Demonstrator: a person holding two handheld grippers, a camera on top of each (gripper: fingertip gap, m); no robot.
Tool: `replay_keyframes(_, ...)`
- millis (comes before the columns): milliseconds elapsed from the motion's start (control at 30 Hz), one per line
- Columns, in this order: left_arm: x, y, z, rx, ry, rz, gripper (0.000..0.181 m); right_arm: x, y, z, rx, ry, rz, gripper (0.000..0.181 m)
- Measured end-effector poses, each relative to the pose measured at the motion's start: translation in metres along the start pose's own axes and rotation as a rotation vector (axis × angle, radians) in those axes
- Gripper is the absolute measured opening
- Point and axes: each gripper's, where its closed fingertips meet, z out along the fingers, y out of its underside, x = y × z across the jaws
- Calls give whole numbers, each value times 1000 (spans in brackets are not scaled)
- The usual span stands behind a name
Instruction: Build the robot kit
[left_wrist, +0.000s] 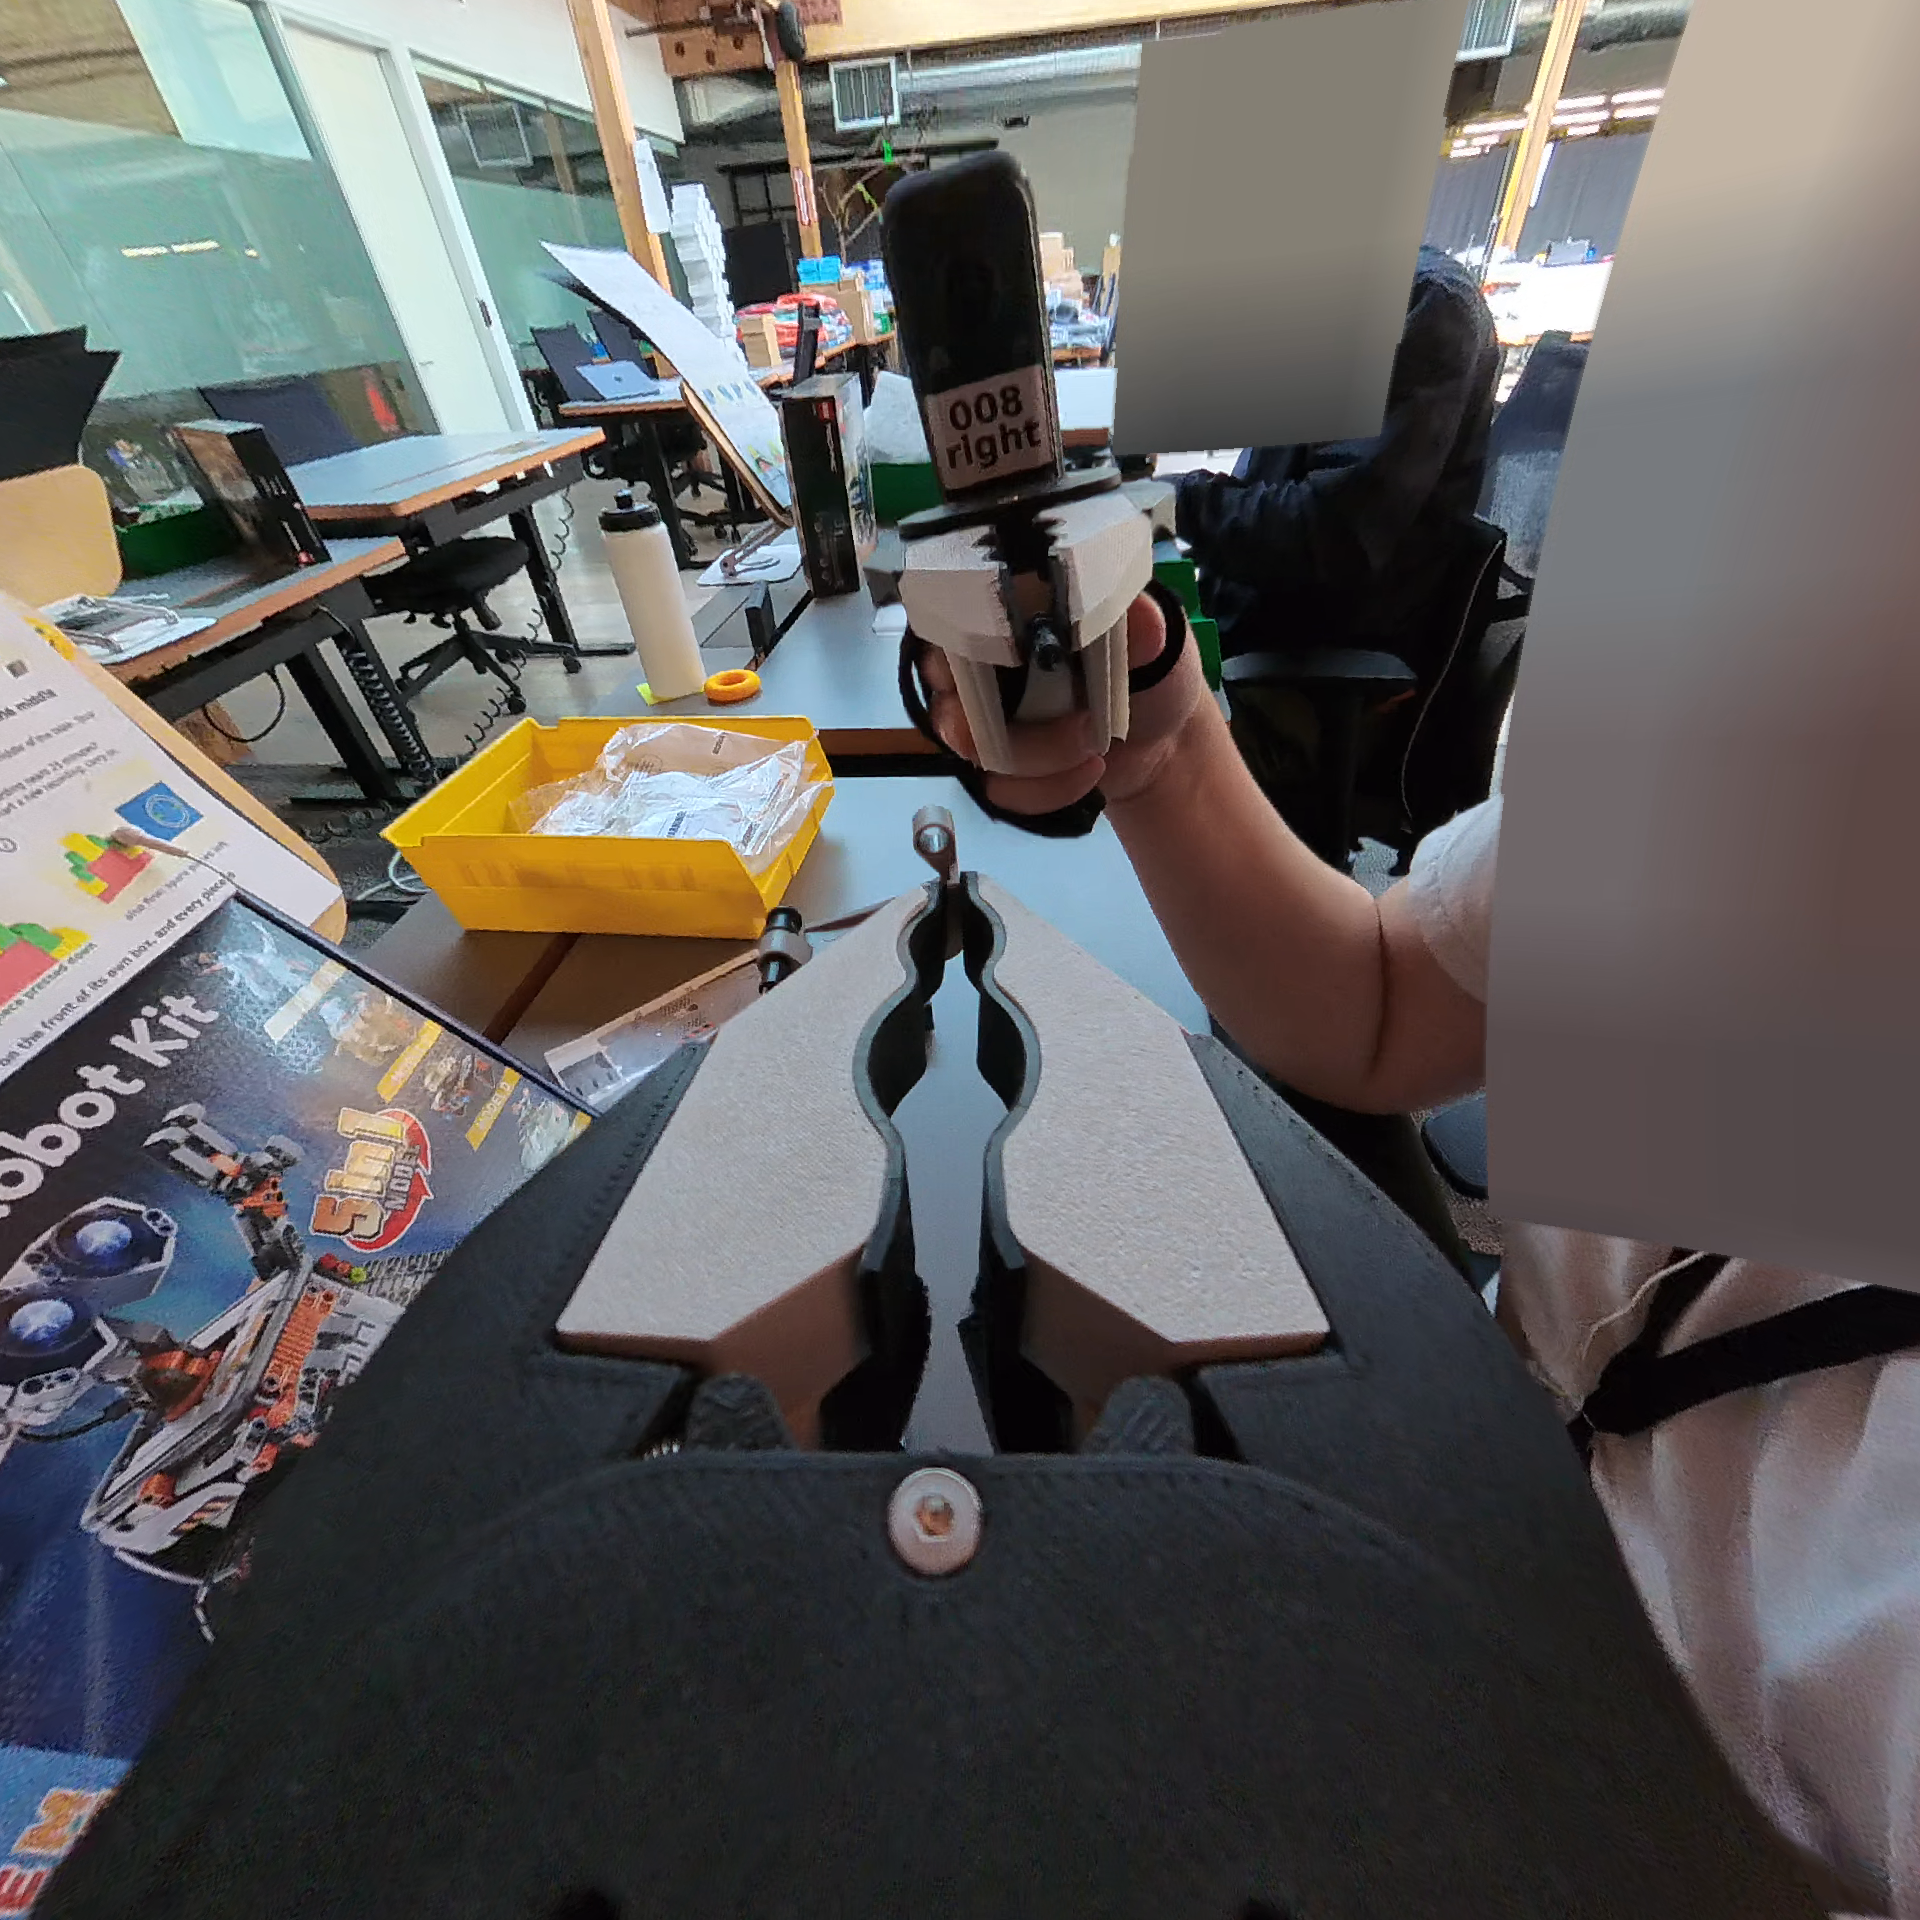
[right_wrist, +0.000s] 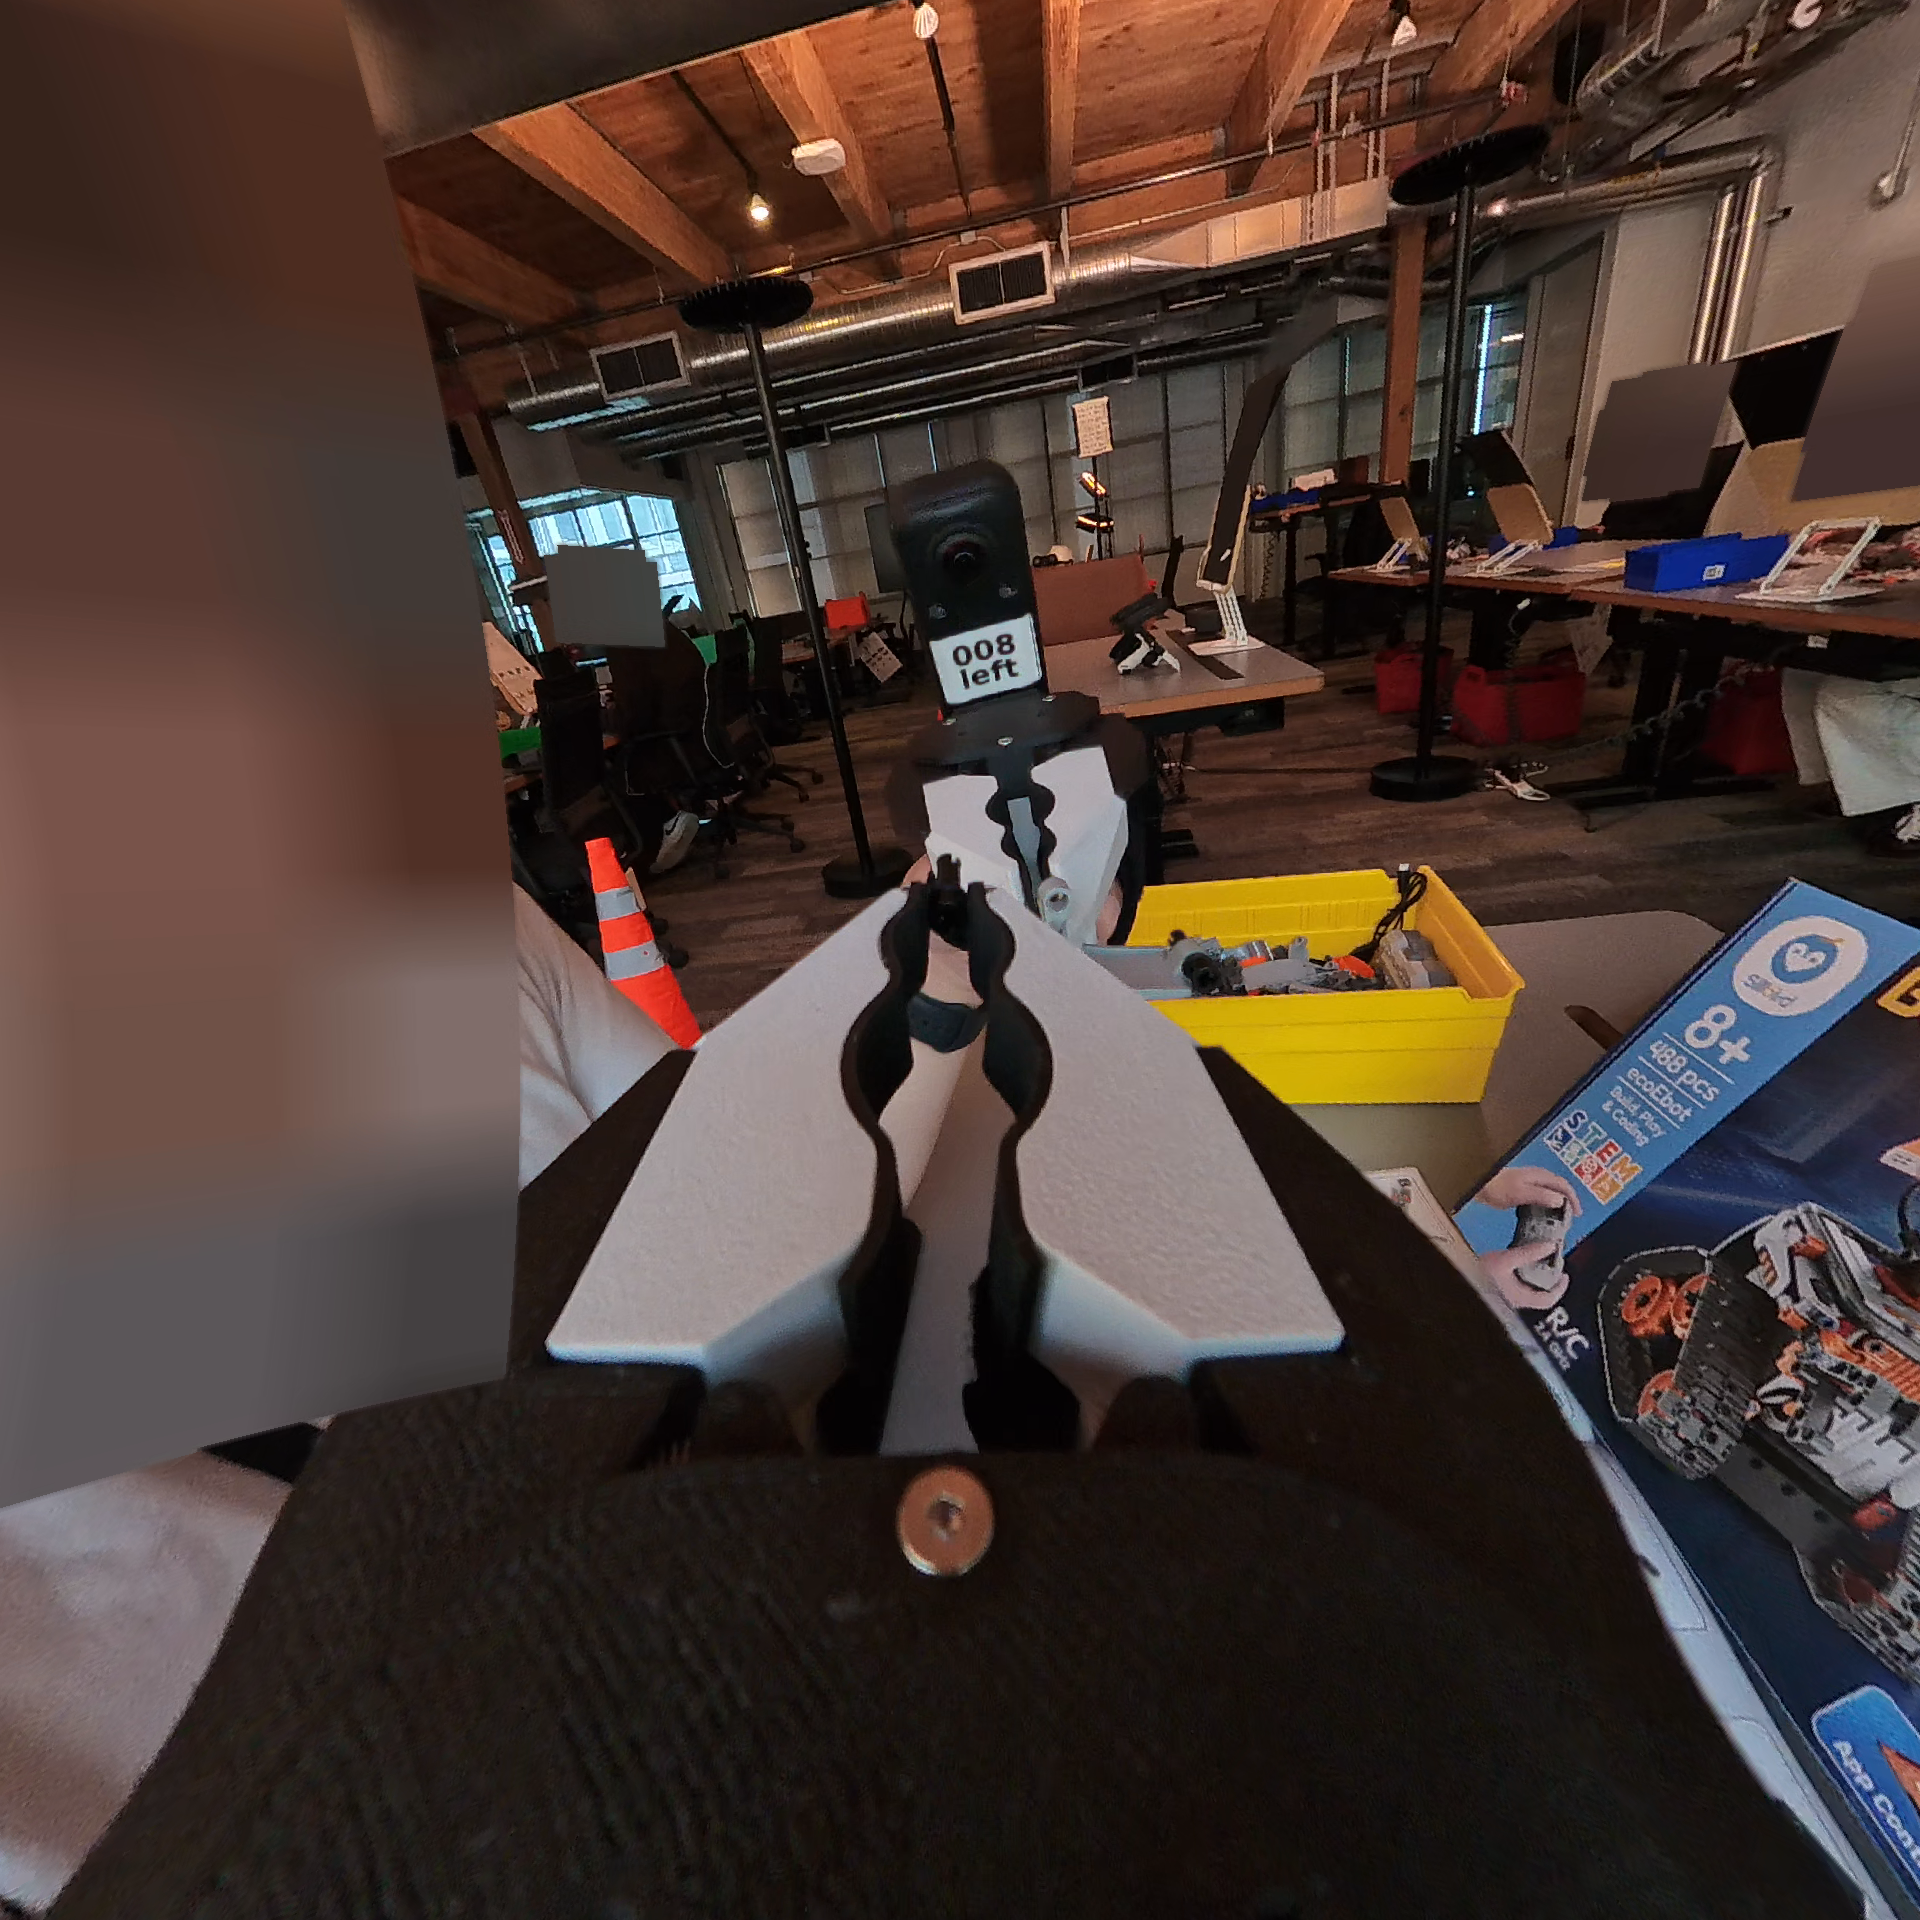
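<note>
Two grippers face each other in the air above a grey tabletop (left_wrist: 1049, 894), tips near but apart. The left gripper (left_wrist: 954, 891) has its jaws clenched on a small grey plastic link (left_wrist: 938, 844) that sticks out past the tips. The right gripper (right_wrist: 948, 912) is likewise clamped, pinching a small black plastic peg (right_wrist: 945, 902). A hand (left_wrist: 1055, 743) holds it upright in the left wrist view. Each gripper carries a black camera with a white printed label.

Beside the left gripper lies a blue cardboard robot-kit box (left_wrist: 218, 1247), printed with bold lettering and a picture of a tracked orange-and-grey robot; its edge runs right along the gripper's body. A printed instruction sheet with brick drawings (left_wrist: 94, 800) leans behind the box.

Just past the left tips a short black pin (left_wrist: 781, 940) rests on the tabletop. Farther left is a yellow plastic bin of clear labelled bags (left_wrist: 582, 883). Another yellow plastic bin (right_wrist: 1340, 1049) in the right wrist view holds grey and orange parts. Farther off stand a white bottle (left_wrist: 649, 608) and an orange ring (left_wrist: 730, 686) – then desks and chairs. An orange traffic cone (right_wrist: 634, 935) stands on the floor.
</note>
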Motion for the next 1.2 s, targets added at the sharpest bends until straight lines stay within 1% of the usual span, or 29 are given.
replay_keyframes(67,2,4,1,-33,8,5,0,0,0,-4,1,-4,16,5)
replay_keyframes(200,13,3,9,-45,41,50,0,3,8,-2,-42,6,21,6)
replay_keyframes(433,23,-9,8,32,108,58,0,-2,11,6,-55,-15,25,5)
replay_keyframes(600,27,-11,7,62,163,42,0,-7,14,12,-69,-52,36,5)
replay_keyframes(733,32,-11,6,69,215,36,0,-7,15,12,-74,-45,29,5)
replay_keyframes(933,31,-5,5,28,224,24,0,-4,22,12,-105,-48,46,5)
replay_keyframes(1133,27,1,6,-21,182,29,0,1,26,13,-136,-4,-1,5)
replay_keyframes(1200,29,5,5,-43,192,26,0,0,30,13,-163,-4,-15,5)
